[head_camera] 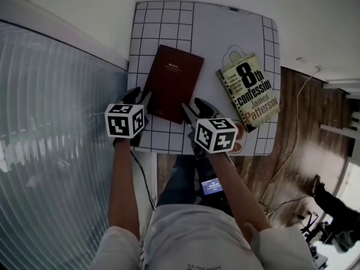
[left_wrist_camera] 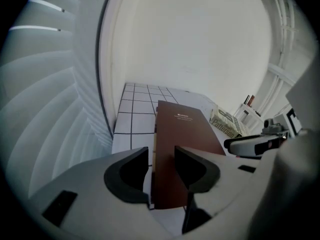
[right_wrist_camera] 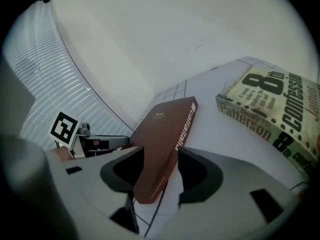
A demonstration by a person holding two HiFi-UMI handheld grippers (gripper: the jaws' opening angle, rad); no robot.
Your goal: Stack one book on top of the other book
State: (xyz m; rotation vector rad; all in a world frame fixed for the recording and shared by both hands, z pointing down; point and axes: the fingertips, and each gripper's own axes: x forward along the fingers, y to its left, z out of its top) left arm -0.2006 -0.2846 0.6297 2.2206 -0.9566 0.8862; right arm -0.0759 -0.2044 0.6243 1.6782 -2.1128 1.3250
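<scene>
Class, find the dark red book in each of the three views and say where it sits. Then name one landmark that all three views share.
Head view: dark red book, upper centre, lying at a slight angle.
Left gripper view: dark red book, low centre, its near end between the jaws.
Right gripper view: dark red book, centre, running diagonally, its near end between the jaws.
Shared landmark: the 8th Confession paperback, to the book's right in all three.

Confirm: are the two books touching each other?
Apart. Head view shows a strip of bare gridded mat between the maroon book and the Patterson paperback.
</scene>
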